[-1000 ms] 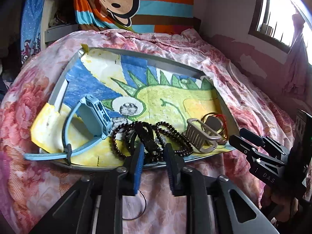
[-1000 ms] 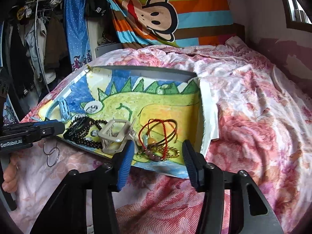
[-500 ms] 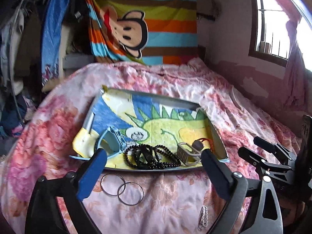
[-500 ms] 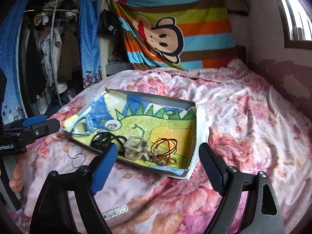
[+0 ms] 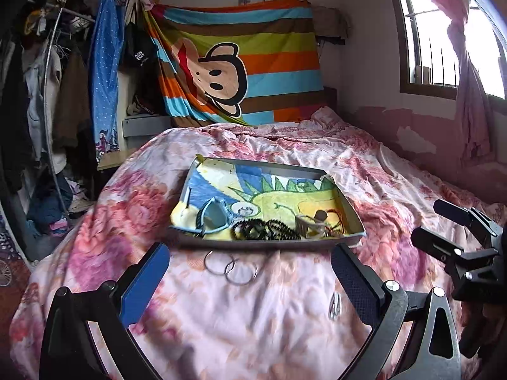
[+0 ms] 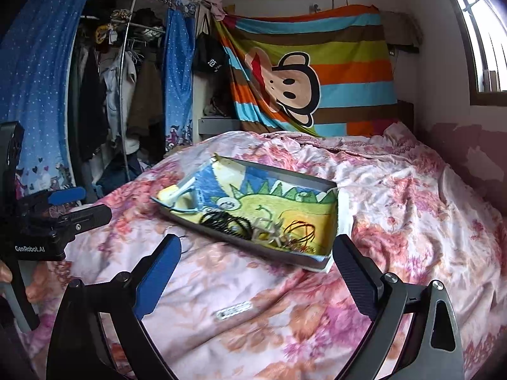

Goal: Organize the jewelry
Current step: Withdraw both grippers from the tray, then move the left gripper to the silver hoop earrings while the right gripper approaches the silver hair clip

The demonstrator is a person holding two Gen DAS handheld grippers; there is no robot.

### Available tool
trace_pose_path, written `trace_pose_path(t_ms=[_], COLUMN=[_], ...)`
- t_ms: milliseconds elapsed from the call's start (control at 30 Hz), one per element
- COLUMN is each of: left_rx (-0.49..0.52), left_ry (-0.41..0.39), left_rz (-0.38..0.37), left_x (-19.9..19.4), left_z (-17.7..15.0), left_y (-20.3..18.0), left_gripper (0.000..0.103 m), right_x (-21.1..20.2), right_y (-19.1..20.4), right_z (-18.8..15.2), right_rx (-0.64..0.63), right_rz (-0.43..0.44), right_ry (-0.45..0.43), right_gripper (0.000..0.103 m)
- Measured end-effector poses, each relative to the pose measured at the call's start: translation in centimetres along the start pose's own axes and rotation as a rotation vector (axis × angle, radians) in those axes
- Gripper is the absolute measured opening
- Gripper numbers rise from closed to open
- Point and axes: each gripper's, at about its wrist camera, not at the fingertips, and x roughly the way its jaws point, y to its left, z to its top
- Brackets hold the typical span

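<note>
L claw (image 5: 250, 285) spread wide, nothing between the pads, held above the bedspread (image 5: 285, 332) short of the tray (image 5: 269, 244). R claw (image 6: 256, 280) also spread wide, empty, same side of the bed; its front end shows at the right edge of my L cam.

Tray: shallow grey, lined w/ a crayon dinosaur drawing, sits on the floral cover mid-bed. Inside, along the near rim, L to R: light-blue watch (image 5: 214, 217), dark bead strands (image 5: 269, 229) in a heap, beige blocky piece (image 5: 309, 224), then red and dark cord loops (image 6: 299, 231) w/ smaller bits I can't make out.

Outside tray, on the cover: two thin metal hoops (image 5: 233, 267) overlapping, just beside the near rim. Small silvery clip-like item (image 5: 335, 306) lies closer to me, near my right pad in L cam; blurred, can't ID.

Backdrop: striped monkey blanket (image 5: 240, 63) on wall, clothes rack (image 6: 120, 69) left, window (image 5: 443, 38) right.
</note>
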Motion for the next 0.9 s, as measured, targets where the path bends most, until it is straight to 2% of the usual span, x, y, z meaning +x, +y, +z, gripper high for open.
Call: trace_pose_path(t_ms=[267, 467, 667, 767, 900], left_rx=[-0.03, -0.077, -0.111, -0.101, -0.067], left_ry=[-0.017, 0.001, 0.031, 0.053, 0.1], left_rz=[0.007, 0.027, 0.019, 0.032, 0.053], left_x=[-4.4, -6.5, -7.3, -7.0, -6.0], left_z=[-2.4, -4.5, -5.7, -6.3, -7.0], left_y=[1.3, 2.6, 3.2, 3.2, 2.8], left_gripper=[0.103, 0.103, 0.103, 0.103, 0.103], right_x=[-3.3, -4.2, -3.8, -2.8, -2.3], right_y=[0.7, 1.7, 2.8, 2.9, 3.2], right_z=[-1.8, -3.6, -5.4, -6.1, -6.5], right_rx=[0.057, 0.049, 0.024, 0.014, 0.004], right_rz=[0.016, 0.013, -0.016, -0.023, -0.026], right_ry=[0.001, 0.049, 0.147, 0.2, 0.225], right_gripper=[0.094, 0.094, 0.094, 0.094, 0.094])
